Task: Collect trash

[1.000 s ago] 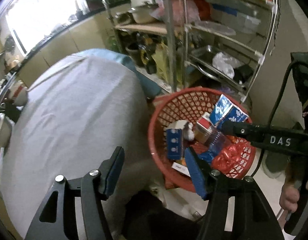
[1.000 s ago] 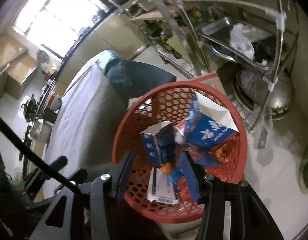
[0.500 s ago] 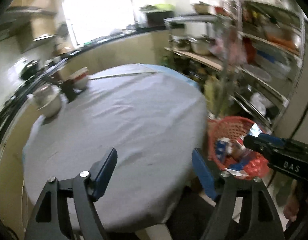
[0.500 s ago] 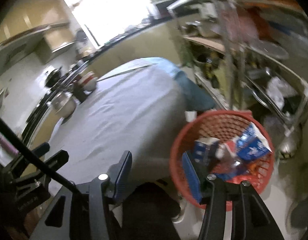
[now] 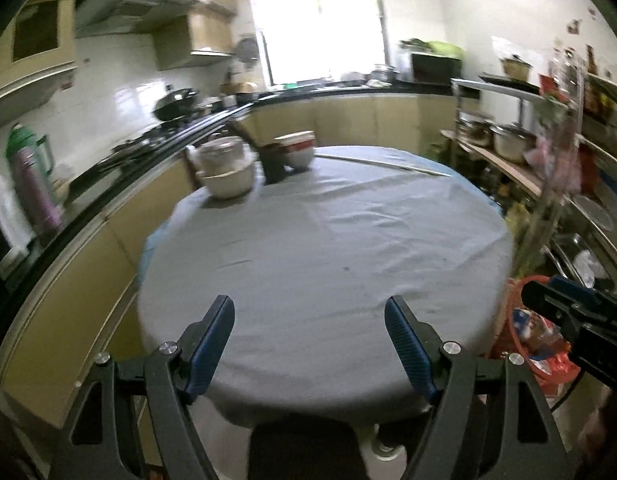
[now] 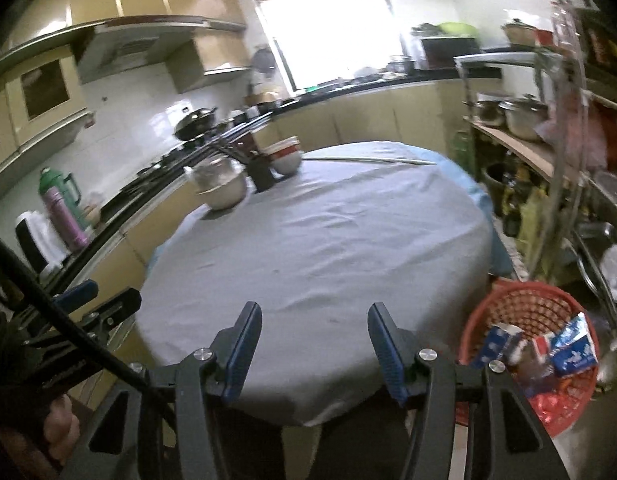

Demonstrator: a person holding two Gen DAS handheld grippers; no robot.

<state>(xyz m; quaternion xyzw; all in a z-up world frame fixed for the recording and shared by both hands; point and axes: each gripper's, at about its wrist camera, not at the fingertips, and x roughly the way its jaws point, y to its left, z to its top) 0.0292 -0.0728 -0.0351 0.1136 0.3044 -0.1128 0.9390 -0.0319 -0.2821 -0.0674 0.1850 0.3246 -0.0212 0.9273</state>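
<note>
A red mesh basket [image 6: 520, 304] stands on the floor to the right of the round table [image 6: 328, 240]. It holds blue-and-white cartons [image 6: 572, 350] and red wrappers. In the left wrist view the basket [image 5: 520, 320] shows partly behind the right gripper's body. My left gripper [image 5: 310, 342] is open and empty over the table's near edge. My right gripper [image 6: 314, 344] is open and empty, also over the near edge, left of the basket.
The table has a grey cloth. At its far left stand a white pot [image 5: 228, 168], stacked bowls [image 5: 298, 148] and a dark holder [image 5: 274, 164]. A metal shelf rack [image 6: 568, 140] stands on the right. A counter runs along the left and back.
Both grippers have swung up and left, away from the basket, and now face across the table. Both stayed open and empty.
</note>
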